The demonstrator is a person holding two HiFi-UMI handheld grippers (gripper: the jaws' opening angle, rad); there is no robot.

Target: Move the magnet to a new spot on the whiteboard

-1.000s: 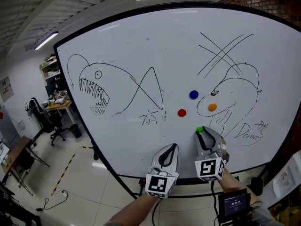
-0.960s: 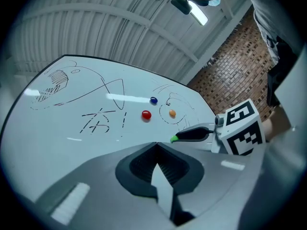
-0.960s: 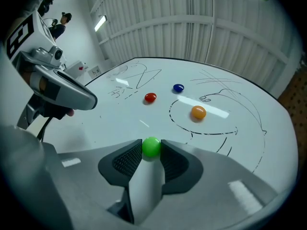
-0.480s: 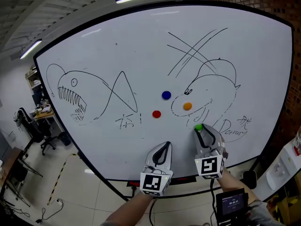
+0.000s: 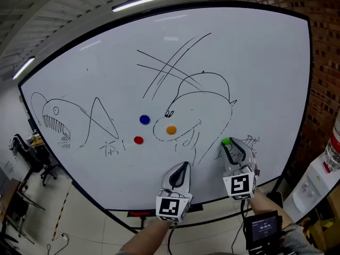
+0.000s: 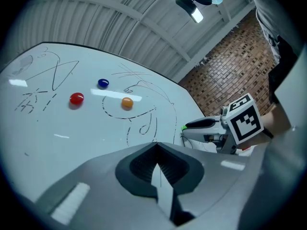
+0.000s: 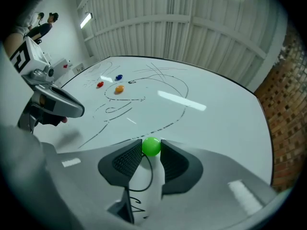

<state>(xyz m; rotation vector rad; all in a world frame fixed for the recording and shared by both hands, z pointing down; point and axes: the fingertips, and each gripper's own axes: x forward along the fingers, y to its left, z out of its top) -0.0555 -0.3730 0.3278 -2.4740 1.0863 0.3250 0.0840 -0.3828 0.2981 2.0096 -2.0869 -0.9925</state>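
A green magnet sits pinched between the tips of my right gripper, close against the whiteboard near its lower right; in the head view the green magnet shows just above the jaws. My left gripper hangs lower and to the left, jaws shut with nothing between them, off the board. On the board stick a blue magnet, an orange magnet and a red magnet among black marker drawings. The left gripper view shows the right gripper with its green tip at the right.
A brick wall borders the board on the right. A white water dispenser stands at the lower right. Office chairs and desks lie far left beyond the board. The board's black lower frame runs just beyond my left gripper.
Both grippers have travelled right along the board, the green magnet carried with the right one. The drawings and the other magnets have slid left in the head view.
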